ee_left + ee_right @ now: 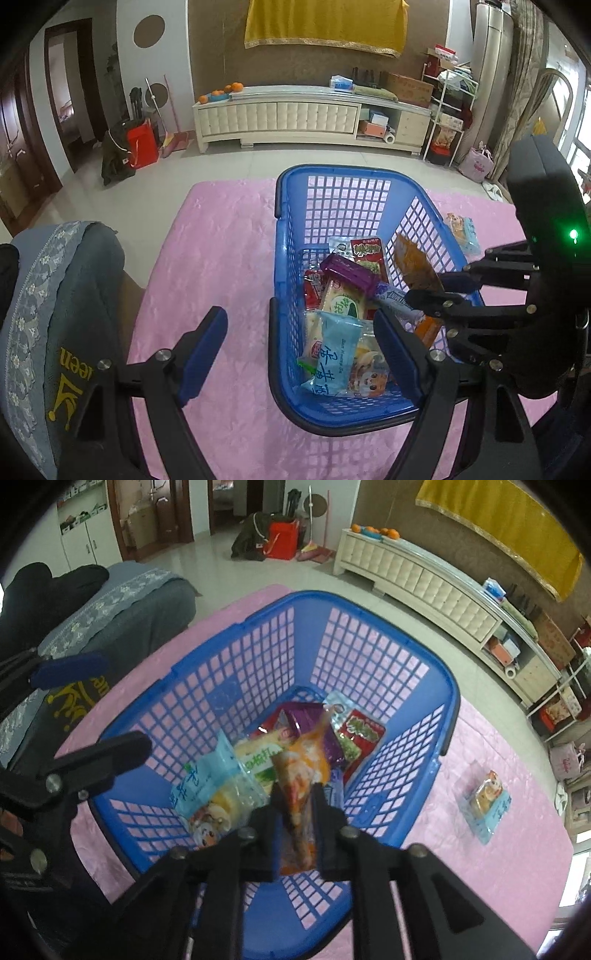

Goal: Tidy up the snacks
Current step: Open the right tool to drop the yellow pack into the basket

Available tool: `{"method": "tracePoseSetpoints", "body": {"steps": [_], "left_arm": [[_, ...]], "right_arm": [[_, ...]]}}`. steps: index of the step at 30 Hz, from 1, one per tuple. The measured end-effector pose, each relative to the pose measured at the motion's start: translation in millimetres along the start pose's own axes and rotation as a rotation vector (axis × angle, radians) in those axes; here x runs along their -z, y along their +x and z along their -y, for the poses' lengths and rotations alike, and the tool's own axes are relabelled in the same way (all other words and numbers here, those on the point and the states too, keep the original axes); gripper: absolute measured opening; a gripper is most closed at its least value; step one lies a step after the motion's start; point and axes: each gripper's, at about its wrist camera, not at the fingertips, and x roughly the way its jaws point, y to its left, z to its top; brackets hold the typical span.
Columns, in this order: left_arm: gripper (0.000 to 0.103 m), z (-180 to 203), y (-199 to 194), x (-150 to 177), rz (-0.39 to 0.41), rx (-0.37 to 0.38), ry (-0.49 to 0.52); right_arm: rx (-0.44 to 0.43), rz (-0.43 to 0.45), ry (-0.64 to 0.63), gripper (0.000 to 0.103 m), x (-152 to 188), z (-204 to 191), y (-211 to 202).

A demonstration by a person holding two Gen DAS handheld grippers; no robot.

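- Orange snack packet is hanging over the blue basket, between the right gripper fingers, which are parted slightly.
- Left gripper is gaping wide, empty, straddling the basket's near rim.
- One packet is lying right on the pink cloth.

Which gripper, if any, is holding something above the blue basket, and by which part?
The right gripper has the orange plastic snack packet by its lower end; the left gripper is empty.

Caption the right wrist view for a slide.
Right claw lowers an orange snack packet into the blue basket.
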Motion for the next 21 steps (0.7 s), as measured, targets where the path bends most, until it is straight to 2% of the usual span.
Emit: {"method": "tracePoseSetpoints", "body": {"steps": [2,4,13,21], "left_arm": [[0.08,1.4,0.9,0.2,-0.002,-0.004,-0.003],[0.08,4.2,-0.1,0.4,-0.005,0.006,-0.006],[0.08,27.8,-18.5,-7.2,0.018,0.009,0.039],[0.08,77.2,-29.6,-20.9,0.035,0.024,0.114]], "right_arm": [[0.005,0.006,0.01,0.059,-0.1,0.7,-1.3],[0.008,0.019,0.026,0.071,0.9,3.9,-6.4],[0.069,0.074,0.051,0.079,19.5,32.5,-48.7],[0.102,0.108,0.116,0.08,46.0,69.1,-80.5]]}}
